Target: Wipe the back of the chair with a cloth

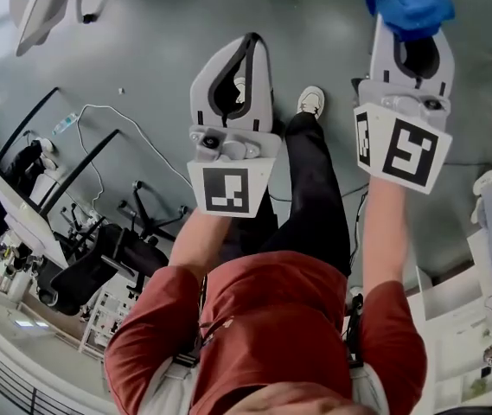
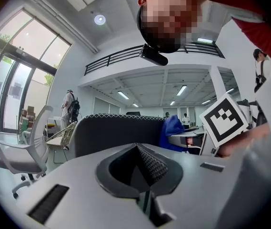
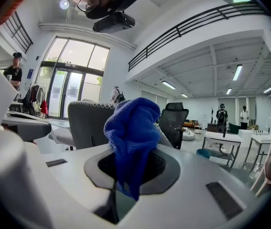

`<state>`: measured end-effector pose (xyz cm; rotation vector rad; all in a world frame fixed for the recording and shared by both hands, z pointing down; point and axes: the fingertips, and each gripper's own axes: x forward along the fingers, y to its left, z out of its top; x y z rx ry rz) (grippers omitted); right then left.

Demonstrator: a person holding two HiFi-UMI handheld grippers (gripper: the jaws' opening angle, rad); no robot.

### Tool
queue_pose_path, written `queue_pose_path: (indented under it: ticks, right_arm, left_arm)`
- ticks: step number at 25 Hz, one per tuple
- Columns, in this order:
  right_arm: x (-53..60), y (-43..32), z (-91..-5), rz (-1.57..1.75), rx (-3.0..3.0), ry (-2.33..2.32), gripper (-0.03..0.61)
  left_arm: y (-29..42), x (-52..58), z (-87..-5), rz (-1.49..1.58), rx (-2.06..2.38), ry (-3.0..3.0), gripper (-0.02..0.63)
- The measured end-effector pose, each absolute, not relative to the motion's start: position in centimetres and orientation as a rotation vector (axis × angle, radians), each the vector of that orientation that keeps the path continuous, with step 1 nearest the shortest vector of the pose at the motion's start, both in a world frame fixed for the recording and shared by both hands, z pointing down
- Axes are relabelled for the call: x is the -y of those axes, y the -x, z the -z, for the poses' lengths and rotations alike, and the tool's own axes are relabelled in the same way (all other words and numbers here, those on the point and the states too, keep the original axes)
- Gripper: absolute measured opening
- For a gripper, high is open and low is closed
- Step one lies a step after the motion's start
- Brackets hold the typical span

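Two grippers point forward: my right gripper [image 1: 407, 40] clamps the bunched blue cloth [image 3: 133, 128], carried high, I judge, ready for wiping, while my left gripper [image 1: 251, 43] is closed on nothing. Ahead stands the grey chair back [image 2: 116, 133], apparently not yet touched.

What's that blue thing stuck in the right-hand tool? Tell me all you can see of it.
It is a blue cloth, soft with a fine nubby weave, bunched into a crumpled wad. The right tool pinches its lower part; the rest bulges out past the tips. Nothing else touches it.
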<state>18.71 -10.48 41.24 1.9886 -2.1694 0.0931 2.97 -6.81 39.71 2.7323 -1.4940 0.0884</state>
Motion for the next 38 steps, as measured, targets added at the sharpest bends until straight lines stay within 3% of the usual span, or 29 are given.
queue_pose_path:
  ticks: [16,33,38]
  right_arm:
    - [13.8,-20.0,-54.7,-0.036,2.058,-1.938,0.075]
    - [16.9,-22.4,-71.5,-0.418,1.904,-1.827,0.075]
    - [17.1,-22.6,-72.8,-0.407,1.89,-1.769,0.075]
  left_arm:
    - [-4.1,7.1,-46.6,-0.084,1.514,-2.782,0.012]
    - [-2.4,5.8,-49.5,-0.131,1.561,-2.742,0.012]
    - [-2.3,6.0,-49.6,-0.13,1.556,-2.738,0.012]
